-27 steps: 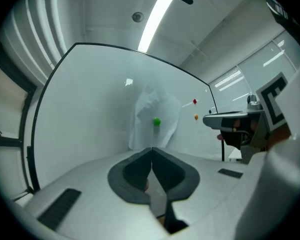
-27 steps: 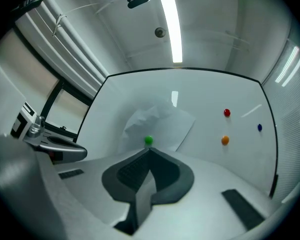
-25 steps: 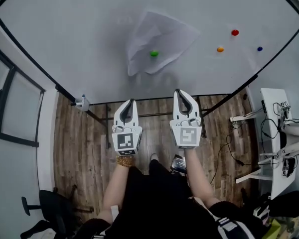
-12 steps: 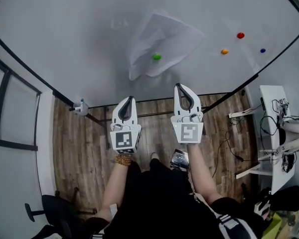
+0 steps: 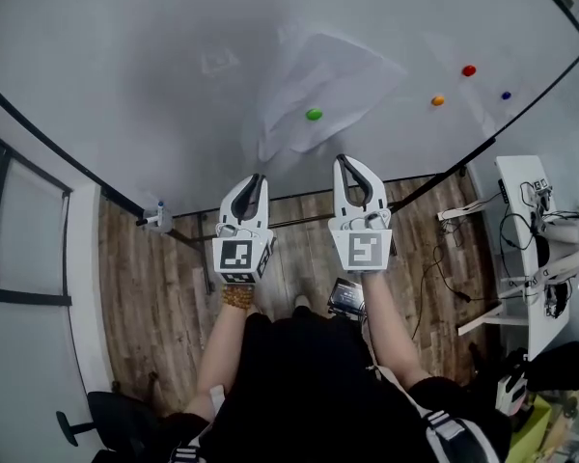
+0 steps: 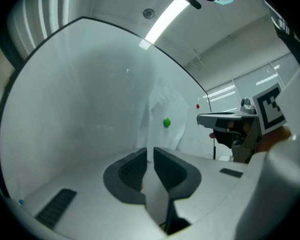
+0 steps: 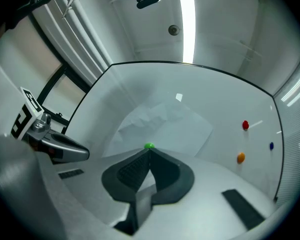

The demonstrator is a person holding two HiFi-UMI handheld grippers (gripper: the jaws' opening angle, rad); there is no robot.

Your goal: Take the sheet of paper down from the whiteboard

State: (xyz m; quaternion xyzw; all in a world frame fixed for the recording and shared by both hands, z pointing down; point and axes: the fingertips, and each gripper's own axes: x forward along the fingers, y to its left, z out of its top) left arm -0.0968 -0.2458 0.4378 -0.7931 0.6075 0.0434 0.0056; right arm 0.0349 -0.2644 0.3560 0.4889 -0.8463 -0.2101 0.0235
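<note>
A creased white sheet of paper point(image 5: 320, 80) hangs on the whiteboard point(image 5: 125, 66), pinned by a green magnet point(image 5: 314, 115). Both grippers point level at the board, a little short of it and below the sheet. My left gripper point(image 5: 254, 177) has just been opening: a narrow slit shows between its jaws, with nothing in it. In the left gripper view point(image 6: 150, 150) the paper point(image 6: 165, 106) and green magnet point(image 6: 166, 122) lie ahead, slightly right. My right gripper point(image 5: 348, 160) is shut and empty. In the right gripper view point(image 7: 149, 152) its tips sit just under the green magnet point(image 7: 149, 146) on the paper point(image 7: 165, 121).
Red point(image 5: 469, 70), orange point(image 5: 437, 100) and blue point(image 5: 506, 95) magnets sit on the board to the right of the sheet. A small cup point(image 5: 157, 222) hangs at the board's lower left edge. A white desk point(image 5: 521, 249) with cables stands at right, an office chair point(image 5: 106, 422) behind left.
Both grippers have moved forward toward the board and the sheet. The left gripper's jaws have parted slightly. The paper and magnets stay in place.
</note>
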